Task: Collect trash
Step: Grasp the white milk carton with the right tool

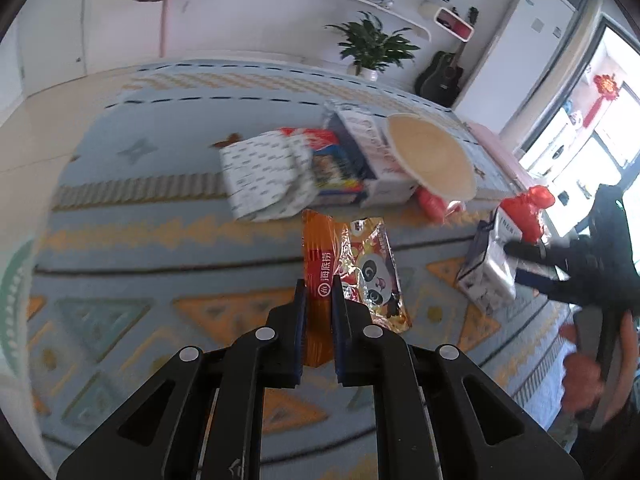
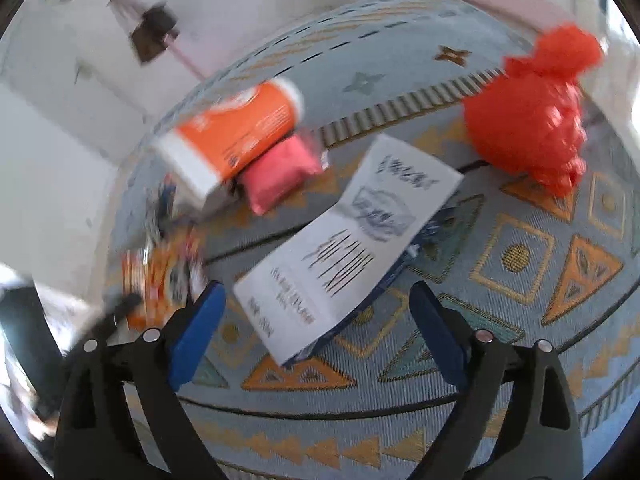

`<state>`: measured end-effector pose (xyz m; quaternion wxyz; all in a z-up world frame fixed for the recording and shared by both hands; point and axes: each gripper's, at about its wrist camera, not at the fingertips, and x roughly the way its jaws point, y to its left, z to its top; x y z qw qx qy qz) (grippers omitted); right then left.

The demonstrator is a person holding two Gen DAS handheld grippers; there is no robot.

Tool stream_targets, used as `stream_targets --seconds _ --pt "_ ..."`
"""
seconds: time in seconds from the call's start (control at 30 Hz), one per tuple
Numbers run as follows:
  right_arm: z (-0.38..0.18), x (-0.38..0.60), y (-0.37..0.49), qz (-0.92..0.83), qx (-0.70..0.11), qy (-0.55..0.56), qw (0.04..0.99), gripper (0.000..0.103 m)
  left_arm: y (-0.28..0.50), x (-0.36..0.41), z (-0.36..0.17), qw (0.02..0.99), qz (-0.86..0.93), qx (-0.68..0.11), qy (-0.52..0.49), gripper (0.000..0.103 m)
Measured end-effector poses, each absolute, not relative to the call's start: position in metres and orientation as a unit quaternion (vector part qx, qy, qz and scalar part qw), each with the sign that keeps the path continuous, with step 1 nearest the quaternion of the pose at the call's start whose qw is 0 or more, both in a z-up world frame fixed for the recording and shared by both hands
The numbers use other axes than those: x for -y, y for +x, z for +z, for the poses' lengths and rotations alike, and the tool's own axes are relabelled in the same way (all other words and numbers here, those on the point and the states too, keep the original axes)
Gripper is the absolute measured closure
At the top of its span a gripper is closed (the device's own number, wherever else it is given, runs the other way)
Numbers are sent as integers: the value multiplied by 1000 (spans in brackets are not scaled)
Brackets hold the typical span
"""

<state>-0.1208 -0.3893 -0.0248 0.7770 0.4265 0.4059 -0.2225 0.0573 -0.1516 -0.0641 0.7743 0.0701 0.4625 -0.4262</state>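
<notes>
Orange wrapper (image 1: 318, 280): pinched between my left gripper (image 1: 319, 292) fingers, long axis running away from me, lower end hidden behind them.
Panda packet (image 1: 376, 276): on the rug (image 1: 120, 264), touching the wrapper's right side.
Open box (image 1: 360, 156): holds colourful packaging, too blurred to name.
Right gripper (image 2: 316, 304): spread wide, empty, over a white-and-blue carton (image 2: 352, 240).
Red bag (image 2: 532, 116): beyond the carton, knotted.

Bright daylight, blown out at the window (image 1: 580, 136) on the right edge of the left wrist view. Heavy fisheye bending, black vignette in all corners. Left view fairly sharp at centre, soft toward the right edge. Right view motion-blurred throughout, worst upper left; red bag (image 2: 532, 112) smeared. Shadows soft.
</notes>
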Motion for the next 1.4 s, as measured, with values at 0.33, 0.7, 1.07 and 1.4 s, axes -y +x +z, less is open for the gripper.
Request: stream_targets --seconds 0.33,0.7,1.07,1.4 --pt "-32 379 -60 -314 -453 361 753 19 64 123 -64 800 -401 -442 58 94" --pt "-8 304 -98 -228 -477 239 814 52 62 115 -54 804 -412 -427 35 94" --pt "-31 301 -94 -214 -511 249 794 43 66 106 -47 806 -418 -419 9 94" --pt "-27 272 -76 -196 -518 198 809 53 70 94 -32 815 -419 -401 -10 94"
